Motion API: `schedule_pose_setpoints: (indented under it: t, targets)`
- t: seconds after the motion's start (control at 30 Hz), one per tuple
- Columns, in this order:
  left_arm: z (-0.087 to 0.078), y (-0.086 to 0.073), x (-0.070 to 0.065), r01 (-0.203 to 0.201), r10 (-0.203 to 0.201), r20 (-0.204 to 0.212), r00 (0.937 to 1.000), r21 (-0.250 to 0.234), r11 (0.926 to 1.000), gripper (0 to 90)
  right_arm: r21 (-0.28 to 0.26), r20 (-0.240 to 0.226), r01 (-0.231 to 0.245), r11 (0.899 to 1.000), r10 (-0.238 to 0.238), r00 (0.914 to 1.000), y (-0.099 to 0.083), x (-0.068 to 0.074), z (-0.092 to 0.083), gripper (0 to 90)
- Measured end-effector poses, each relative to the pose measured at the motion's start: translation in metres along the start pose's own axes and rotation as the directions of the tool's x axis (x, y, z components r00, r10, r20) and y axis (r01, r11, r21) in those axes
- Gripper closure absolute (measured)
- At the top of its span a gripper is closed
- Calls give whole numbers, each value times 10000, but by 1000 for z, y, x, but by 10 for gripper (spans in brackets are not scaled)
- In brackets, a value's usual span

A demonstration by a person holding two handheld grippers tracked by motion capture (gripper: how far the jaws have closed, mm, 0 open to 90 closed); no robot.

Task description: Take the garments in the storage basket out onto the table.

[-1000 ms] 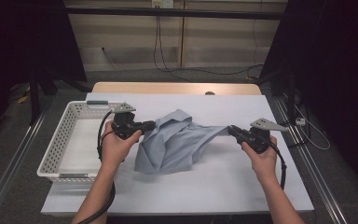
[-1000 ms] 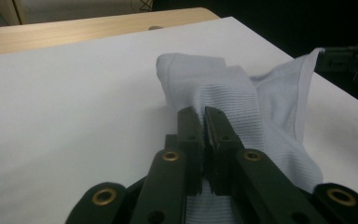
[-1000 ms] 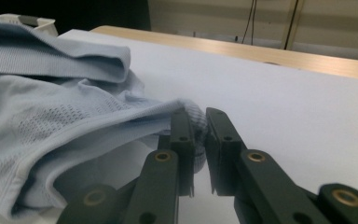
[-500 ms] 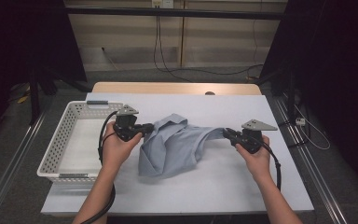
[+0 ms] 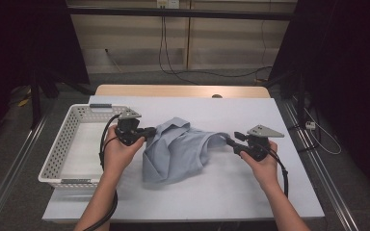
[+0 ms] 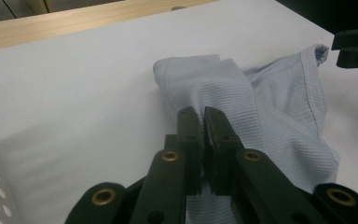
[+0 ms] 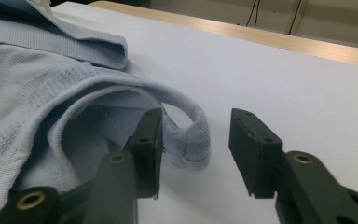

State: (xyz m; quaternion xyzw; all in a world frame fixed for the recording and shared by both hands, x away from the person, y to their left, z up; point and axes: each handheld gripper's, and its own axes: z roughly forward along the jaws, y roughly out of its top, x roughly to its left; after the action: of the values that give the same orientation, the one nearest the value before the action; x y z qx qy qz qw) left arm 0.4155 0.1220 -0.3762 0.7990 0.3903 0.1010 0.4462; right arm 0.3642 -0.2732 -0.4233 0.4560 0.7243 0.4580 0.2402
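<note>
Item: pale blue shirt (image 5: pixel 178 149), knit fabric, lying crumpled near the middle of the white surface (image 5: pixel 250 192), just beside a white perforated basket (image 5: pixel 60 154) that stands at the left edge.

Left tongs (image 6: pixel 204 126): pressed together on a fold at the shirt's left side; in the left gripper view the fabric runs up between the two black pads. In the high view these tongs (image 5: pixel 150 131) sit at the shirt's upper left corner, held by the person's left hand (image 5: pixel 118 151).

Right tongs (image 7: pixel 196 151): apart, having just been opening. A ribbed hem, likely a sleeve cuff, lies on the surface in the gap, close to one pad but not pinched. In the high view they (image 5: pixel 231 143) rest at the shirt's right tip.

Condition: shirt part spread, bunched and folded over itself on the left.

Risks, as judged:
- Any pull by the left tongs alone would likely drag the whole shirt toward the basket instead of flattening it, since the right side is loose.
- The freed cuff may curl back under.
- A re-grip by the right tongs could catch two layers and lock in a crease.
</note>
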Motion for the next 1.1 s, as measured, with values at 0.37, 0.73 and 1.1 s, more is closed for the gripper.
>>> schedule_pose_setpoints:
  t: [0.37, 0.73, 1.1]
  targets:
    - [1, 0, -1, -96, 96, -121, 9999, 14, 10000, 858, -72, -502, 302, 9995, -305, 9983, 5, 21, 0, 473]
    - [1, 0, -2, -235, 236, -215, 9995, 43, 9997, 858, 651, -1549, 906, 9938, -797, 9847, -4, 43, 15, 532]
    - [1, 0, -2, -290, 291, -277, 9992, 38, 9996, 857, 1256, -1884, 1173, 9851, -923, 9777, -15, 50, 28, 551]
